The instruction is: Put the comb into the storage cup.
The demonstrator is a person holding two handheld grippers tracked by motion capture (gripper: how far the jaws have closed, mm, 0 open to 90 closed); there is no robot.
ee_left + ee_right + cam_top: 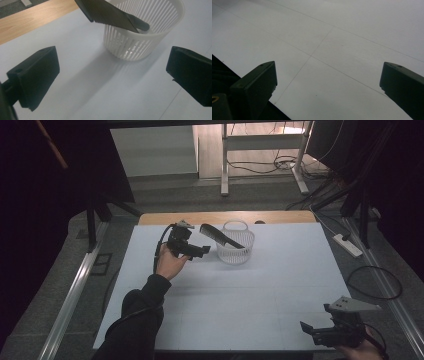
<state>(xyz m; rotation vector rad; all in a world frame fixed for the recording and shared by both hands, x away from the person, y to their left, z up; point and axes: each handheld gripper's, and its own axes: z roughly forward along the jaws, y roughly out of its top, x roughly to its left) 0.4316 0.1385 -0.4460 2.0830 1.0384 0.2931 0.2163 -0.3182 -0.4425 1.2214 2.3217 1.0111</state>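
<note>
A white slatted basket (pixel 235 244) (pixel 146 27) stands at the back middle of the white table (pixel 240 290). A black comb (pixel 220 235) (pixel 110 13) lies slanted across its rim, handle end inside, toothed end sticking out to the left. My left gripper (pixel 197 251) (pixel 112 80) hovers just left of the basket, open, with nothing between its jaws. My right gripper (pixel 312 329) (pixel 329 87) sits low at the table's front right corner, open over bare table surface.
A strip of bare wood (pixel 225 217) (pixel 30 21) runs along the table's far edge. A desk frame (pixel 260 150) and cables (pixel 280 165) lie on the floor beyond. A power strip (pixel 347 245) and a looped cable (pixel 375 282) lie right of the table.
</note>
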